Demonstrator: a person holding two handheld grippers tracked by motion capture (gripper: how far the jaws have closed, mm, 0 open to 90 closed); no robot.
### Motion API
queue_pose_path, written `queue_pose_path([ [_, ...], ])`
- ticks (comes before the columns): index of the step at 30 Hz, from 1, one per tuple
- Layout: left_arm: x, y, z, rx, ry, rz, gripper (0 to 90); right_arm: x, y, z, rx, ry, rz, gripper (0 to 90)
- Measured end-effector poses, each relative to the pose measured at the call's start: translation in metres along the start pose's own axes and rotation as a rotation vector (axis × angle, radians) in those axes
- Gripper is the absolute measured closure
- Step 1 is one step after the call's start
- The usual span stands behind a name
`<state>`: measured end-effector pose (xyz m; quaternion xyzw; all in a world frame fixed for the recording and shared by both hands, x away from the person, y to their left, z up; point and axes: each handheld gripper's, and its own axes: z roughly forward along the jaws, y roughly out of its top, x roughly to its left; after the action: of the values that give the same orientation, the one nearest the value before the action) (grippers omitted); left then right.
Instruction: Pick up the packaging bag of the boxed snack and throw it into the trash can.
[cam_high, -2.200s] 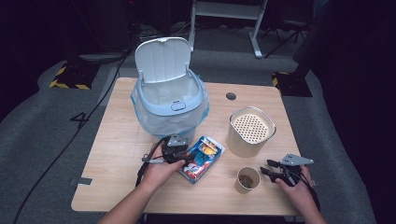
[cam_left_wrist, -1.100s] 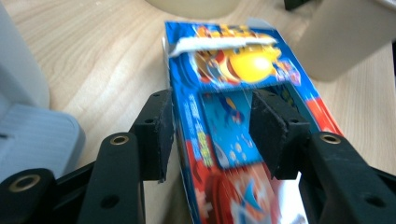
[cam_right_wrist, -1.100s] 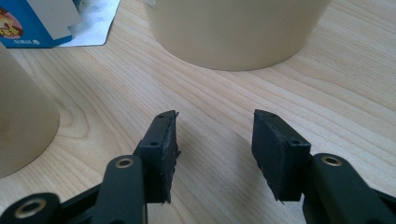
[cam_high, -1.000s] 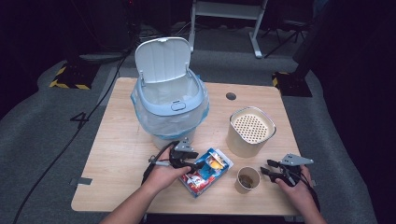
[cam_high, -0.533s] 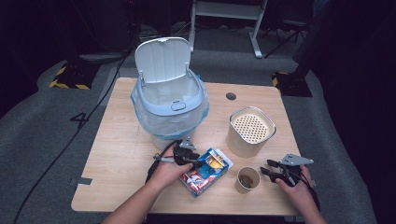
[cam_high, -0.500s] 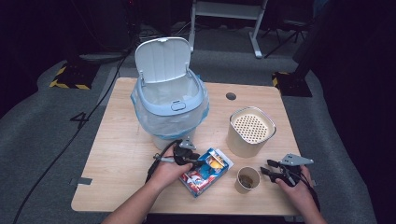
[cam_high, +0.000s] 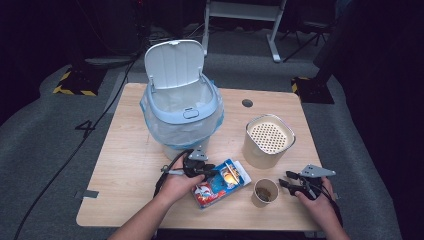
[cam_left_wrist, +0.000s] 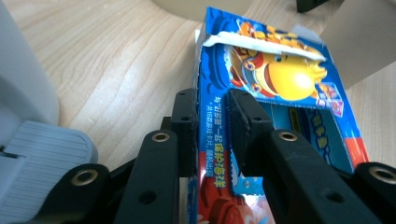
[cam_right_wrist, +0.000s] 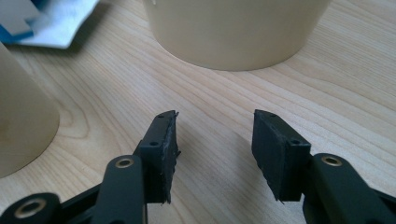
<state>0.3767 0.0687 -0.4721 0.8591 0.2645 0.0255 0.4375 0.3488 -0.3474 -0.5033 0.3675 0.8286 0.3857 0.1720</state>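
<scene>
A blue and red snack carton (cam_high: 222, 182) (cam_left_wrist: 280, 70) with a yellow cartoon figure lies flat on the wooden table (cam_high: 125, 150), its top flap torn open. My left gripper (cam_high: 212, 172) (cam_left_wrist: 212, 100) has just been closing, and its pads now clamp the carton's left side edge. At the right, my right gripper (cam_high: 285, 180) (cam_right_wrist: 215, 121) rests low over bare wood with a gap between its jaws and nothing in it. A paper cup (cam_high: 265, 191) (cam_right_wrist: 18, 130) stands just to its left.
A white pedal bin (cam_high: 182, 110) (cam_left_wrist: 18, 93) with a plastic liner and raised lid stands behind the left hand. A beige container (cam_high: 269, 140) (cam_right_wrist: 233, 32) with a perforated top sits behind the cup. A small dark disc (cam_high: 247, 103) lies farther back.
The left gripper moved right to the carton, and its jaws closed onto the carton's edge. The right hand and cup kept still.
</scene>
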Motion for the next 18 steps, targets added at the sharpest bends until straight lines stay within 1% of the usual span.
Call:
queue_pose_path([
  [6, -0.004, 0.002, -0.01, -0.052, -0.001, 0.011, 73.9, 0.0, 0.0, 0.0, 0.0, -0.001, 0.0, 50.8],
  [8, -0.004, 0.003, -0.014, -0.078, -0.007, 0.011, 74.2, 0.0, 0.0, 0.0, 0.0, -0.001, 0.0, 50.8],
  [9, -0.004, 0.004, -0.017, -0.099, -0.008, 0.012, 74.6, 0.0, 0.0, 0.0, 0.0, -0.001, 0.0, 50.8],
  [10, -0.004, 0.004, -0.019, -0.108, -0.008, 0.014, 74.6, 0.0, 0.0, 0.0, 0.0, -0.001, 0.0, 50.8],
  [15, -0.005, 0.012, -0.031, -0.169, -0.004, 0.032, 75.3, 0.0, 0.0, 0.0, 0.0, -0.001, -0.001, 50.7],
  [18, -0.006, 0.017, -0.039, -0.221, -0.01, 0.031, 75.5, 0.001, 0.0, 0.0, 0.0, -0.004, -0.003, 50.6],
])
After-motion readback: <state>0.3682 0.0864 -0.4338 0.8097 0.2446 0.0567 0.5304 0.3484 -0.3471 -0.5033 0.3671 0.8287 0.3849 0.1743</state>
